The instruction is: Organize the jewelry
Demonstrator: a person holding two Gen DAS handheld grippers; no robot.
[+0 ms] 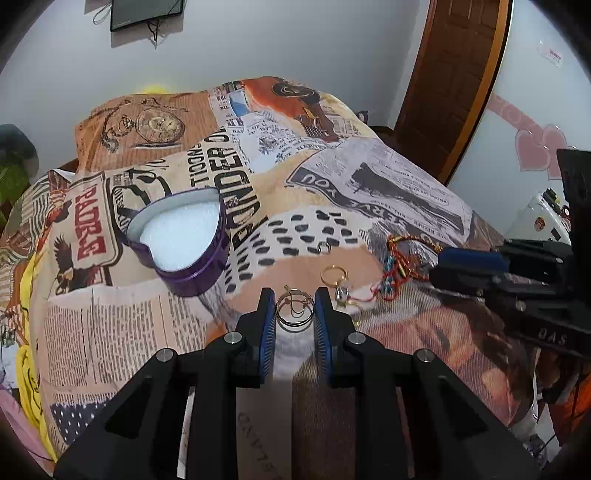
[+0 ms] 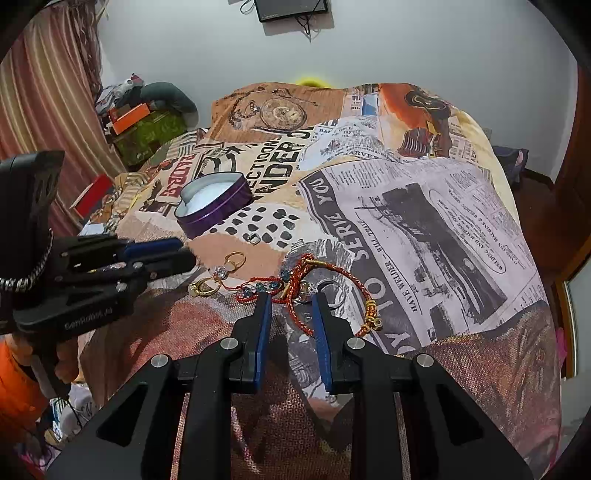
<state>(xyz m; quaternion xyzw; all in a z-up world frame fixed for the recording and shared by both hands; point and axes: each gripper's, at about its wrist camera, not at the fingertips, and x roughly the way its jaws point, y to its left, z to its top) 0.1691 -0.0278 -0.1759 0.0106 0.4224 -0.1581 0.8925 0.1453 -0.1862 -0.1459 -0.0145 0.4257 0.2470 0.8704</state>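
Observation:
My left gripper (image 1: 294, 304) is shut on a thin hoop earring (image 1: 294, 309), held just above the printed bedspread (image 1: 388, 177). A purple heart-shaped tin (image 1: 181, 240) with white foam inside sits open to the left; it also shows in the right wrist view (image 2: 212, 205). My right gripper (image 2: 291, 306) is open, its fingers either side of a red braided bracelet (image 2: 332, 273) with gold beads. Gold rings (image 2: 234, 260), a stone earring (image 2: 221, 273) and a small silver ring (image 2: 254, 238) lie between the grippers and the tin.
The bedspread (image 2: 443, 221) drapes over a bed and falls away at the right. A wooden door (image 1: 454, 74) stands at the right. Boxes and clutter (image 2: 136, 118) sit by a curtain at the left. A monitor (image 2: 291, 9) hangs on the wall.

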